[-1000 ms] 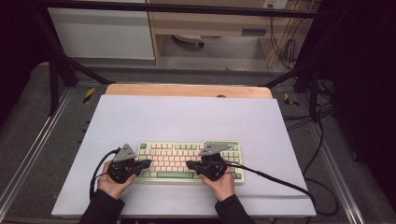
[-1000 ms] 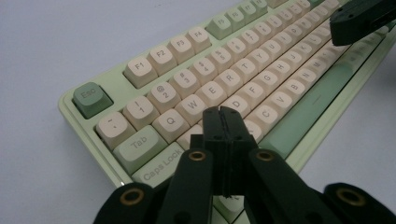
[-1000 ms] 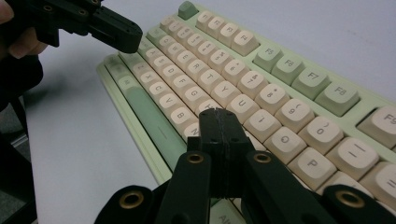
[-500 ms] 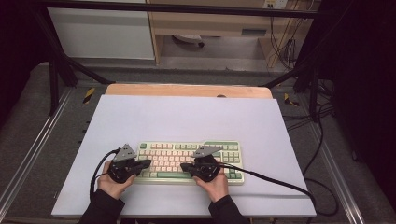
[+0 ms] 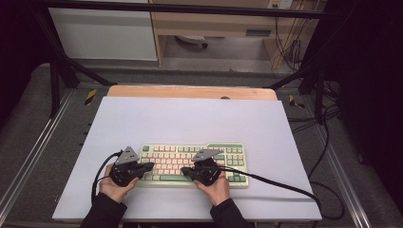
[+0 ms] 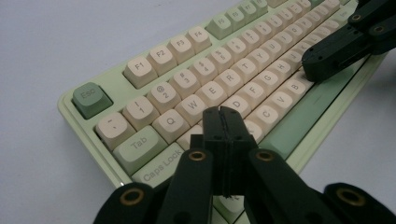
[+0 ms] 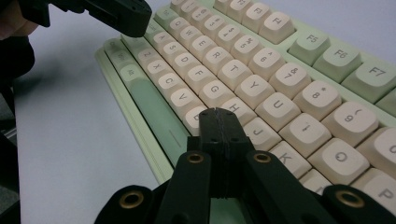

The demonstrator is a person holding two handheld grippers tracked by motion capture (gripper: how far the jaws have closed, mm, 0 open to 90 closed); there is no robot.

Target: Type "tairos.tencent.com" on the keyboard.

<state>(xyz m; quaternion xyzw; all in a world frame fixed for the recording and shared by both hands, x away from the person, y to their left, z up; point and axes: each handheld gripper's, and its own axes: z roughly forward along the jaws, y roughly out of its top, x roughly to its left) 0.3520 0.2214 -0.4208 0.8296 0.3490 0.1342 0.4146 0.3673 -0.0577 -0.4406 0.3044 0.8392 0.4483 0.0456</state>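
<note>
A pale green keyboard (image 5: 228,164) with cream keys lies flat, its front rows under both closed tongs, left (image 5: 151,166) and right (image 5: 184,171).

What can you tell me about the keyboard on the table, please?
The keyboard is a compact one with a pale green case, cream letter and number keys, and green Esc, space bar and function keys. It looks like plastic. It lies flat on the white table, near the person's edge, long side across. The left tool, jaws shut, is over the keys near A and S; the right tool, also shut, is near H and N. Whether either tip presses a key, I cannot tell.
</note>
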